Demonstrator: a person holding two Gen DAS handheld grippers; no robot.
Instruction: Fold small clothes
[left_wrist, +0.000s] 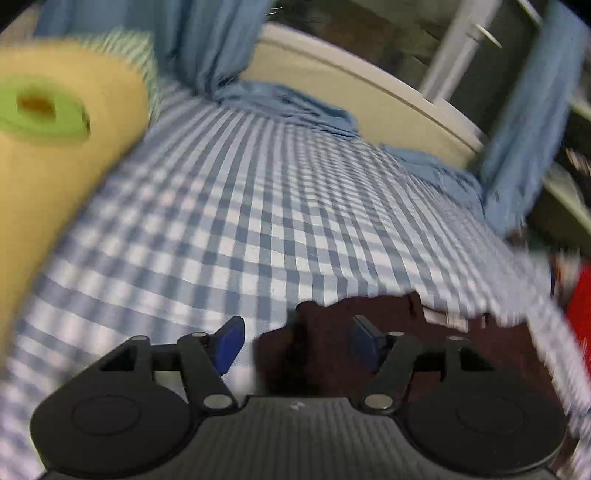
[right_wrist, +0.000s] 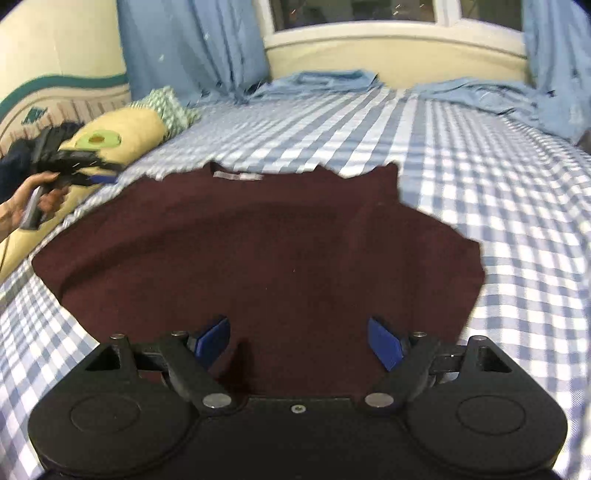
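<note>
A dark maroon shirt (right_wrist: 258, 251) lies spread flat on the blue-and-white checked bed sheet (right_wrist: 480, 166), its collar label toward the far side. My right gripper (right_wrist: 299, 345) hovers over its near part, open, with nothing between the blue pads. In the left wrist view only a rumpled edge of the shirt (left_wrist: 332, 350) shows at the bottom. My left gripper (left_wrist: 297, 345) stands open above that edge, pads apart and pressing on nothing. In the right wrist view the left gripper (right_wrist: 107, 176) appears at the shirt's left side, held by a hand (right_wrist: 33, 195).
A yellow pillow (right_wrist: 125, 136) with a green patch lies at the left, a green checked pillow (right_wrist: 170, 107) behind it. Blue curtains (right_wrist: 192, 44) hang down onto the far edge of the bed below a window. A red object (left_wrist: 580, 314) sits past the bed's right edge.
</note>
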